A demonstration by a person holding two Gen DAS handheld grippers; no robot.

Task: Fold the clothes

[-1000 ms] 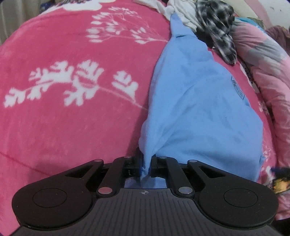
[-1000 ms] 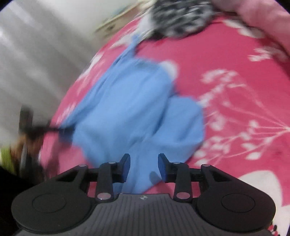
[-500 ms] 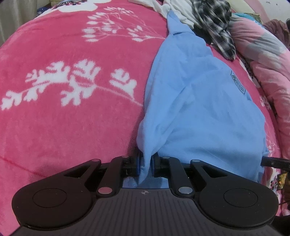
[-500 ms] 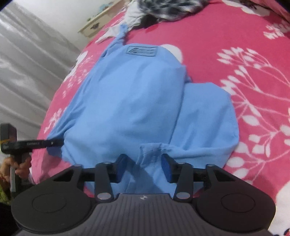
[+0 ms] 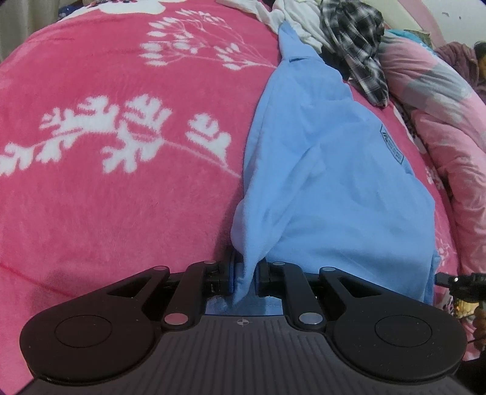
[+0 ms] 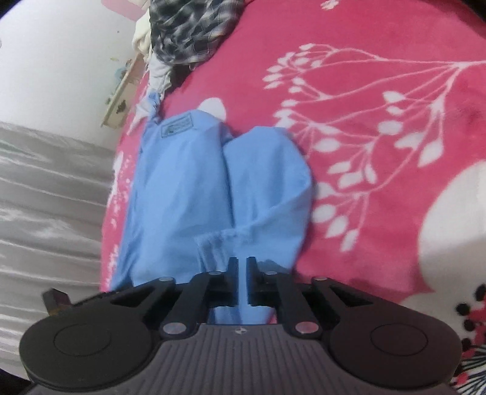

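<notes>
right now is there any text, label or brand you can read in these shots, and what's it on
None can be quoted.
Patch label on the blue shirt: printed lines and a small logo, too small to read in the left wrist view.
Same patch in the right wrist view: blurred, unreadable.
Crosshair mark on the gripper body: a symbol, not text.

Under me lay a pink fleece blanket [image 5: 127,212] printed with white leafy sprigs. At its far end a black-and-white checked garment [image 5: 358,45] was heaped beside a crumpled white cloth [image 5: 291,12]. A pale pink quilt with grey patches [image 5: 437,100] ran along one side. Across from it I saw a grey curtain [image 6: 45,188], a white wall [image 6: 60,54] and a cream-coloured piece of furniture [image 6: 121,100].
</notes>
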